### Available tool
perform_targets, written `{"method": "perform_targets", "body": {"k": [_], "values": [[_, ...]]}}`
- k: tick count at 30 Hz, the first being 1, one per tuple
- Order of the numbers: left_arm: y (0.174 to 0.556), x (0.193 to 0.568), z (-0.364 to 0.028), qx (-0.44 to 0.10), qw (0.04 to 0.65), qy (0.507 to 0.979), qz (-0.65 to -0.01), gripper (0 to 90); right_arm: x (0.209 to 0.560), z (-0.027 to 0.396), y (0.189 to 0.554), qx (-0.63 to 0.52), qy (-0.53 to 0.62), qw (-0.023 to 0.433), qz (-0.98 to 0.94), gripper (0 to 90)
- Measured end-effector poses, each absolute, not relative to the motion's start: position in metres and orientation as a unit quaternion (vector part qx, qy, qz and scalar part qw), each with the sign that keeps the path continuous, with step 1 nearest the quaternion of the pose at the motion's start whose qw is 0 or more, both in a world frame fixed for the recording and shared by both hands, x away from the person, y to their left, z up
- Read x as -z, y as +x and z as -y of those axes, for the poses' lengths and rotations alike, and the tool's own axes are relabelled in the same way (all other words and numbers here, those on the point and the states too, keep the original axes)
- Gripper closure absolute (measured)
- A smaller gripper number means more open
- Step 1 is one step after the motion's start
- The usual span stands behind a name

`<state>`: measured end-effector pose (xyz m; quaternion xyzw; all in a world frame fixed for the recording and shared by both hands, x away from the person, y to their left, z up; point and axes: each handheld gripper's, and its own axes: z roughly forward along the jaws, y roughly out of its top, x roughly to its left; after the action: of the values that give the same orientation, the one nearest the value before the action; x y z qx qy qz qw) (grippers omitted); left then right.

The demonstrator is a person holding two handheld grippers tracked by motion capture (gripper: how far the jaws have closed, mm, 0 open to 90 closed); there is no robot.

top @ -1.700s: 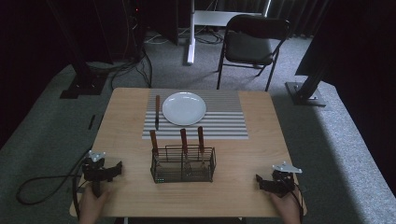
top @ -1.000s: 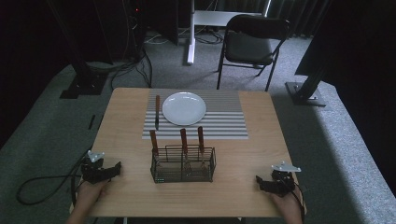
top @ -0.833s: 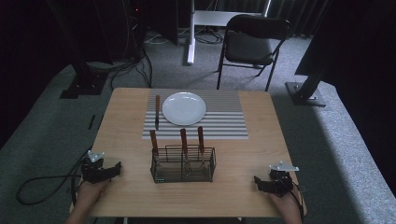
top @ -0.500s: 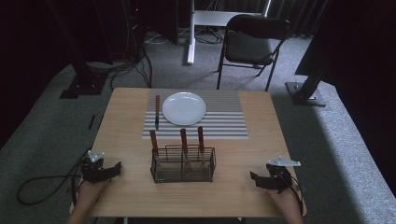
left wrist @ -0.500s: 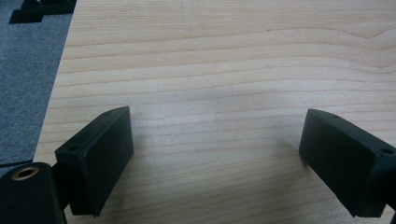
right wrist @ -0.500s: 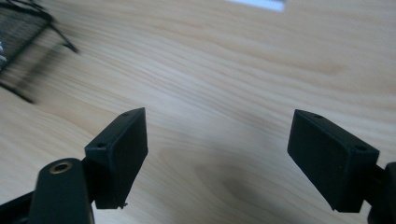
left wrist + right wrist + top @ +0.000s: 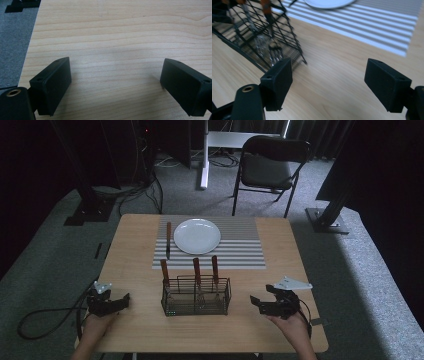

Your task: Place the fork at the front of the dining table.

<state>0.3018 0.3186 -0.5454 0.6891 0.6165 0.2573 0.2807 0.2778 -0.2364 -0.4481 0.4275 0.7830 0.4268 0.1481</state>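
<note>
Your right gripper (image 7: 256, 303) hangs just right of the wire basket (image 7: 196, 296), jaws wide, just narrowing, nothing between them. Basket utensils blur in its view. Your left gripper (image 7: 113, 82) gapes over bare table (image 7: 125, 37).

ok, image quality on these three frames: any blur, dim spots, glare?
High view: dim overall, dark surround, but the plate and wire caddy read clearly. Right gripper view: motion-smeared caddy, soft striped mat, own open gripper sharp. Left gripper view: sharp wood grain on the table, even light, no glare.
</note>
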Motion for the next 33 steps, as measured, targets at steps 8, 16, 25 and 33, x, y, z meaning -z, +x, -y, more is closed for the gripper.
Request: {"method": "perform_targets", "body": {"k": [8, 16, 25, 33], "values": [[0.302, 0.545, -0.319, -0.257, 0.280, 0.690, -0.616, 9.9, 0.421, 0.207, 0.296, -0.454, 0.391, 0.152, -0.786, 22.6], [0.302, 0.546, -0.319, -0.258, 0.281, 0.689, -0.616, 9.9, 0.402, 0.172, 0.313, -0.468, 0.353, 0.145, -0.797, 22.7], [0.302, 0.545, -0.319, -0.257, 0.281, 0.689, -0.616, 10.0, 0.401, 0.140, 0.330, -0.467, 0.332, 0.125, -0.810, 25.8], [0.302, 0.545, -0.319, -0.258, 0.280, 0.690, -0.616, 10.0, 0.415, 0.129, 0.339, -0.452, 0.323, 0.099, -0.825, 37.8]]}}
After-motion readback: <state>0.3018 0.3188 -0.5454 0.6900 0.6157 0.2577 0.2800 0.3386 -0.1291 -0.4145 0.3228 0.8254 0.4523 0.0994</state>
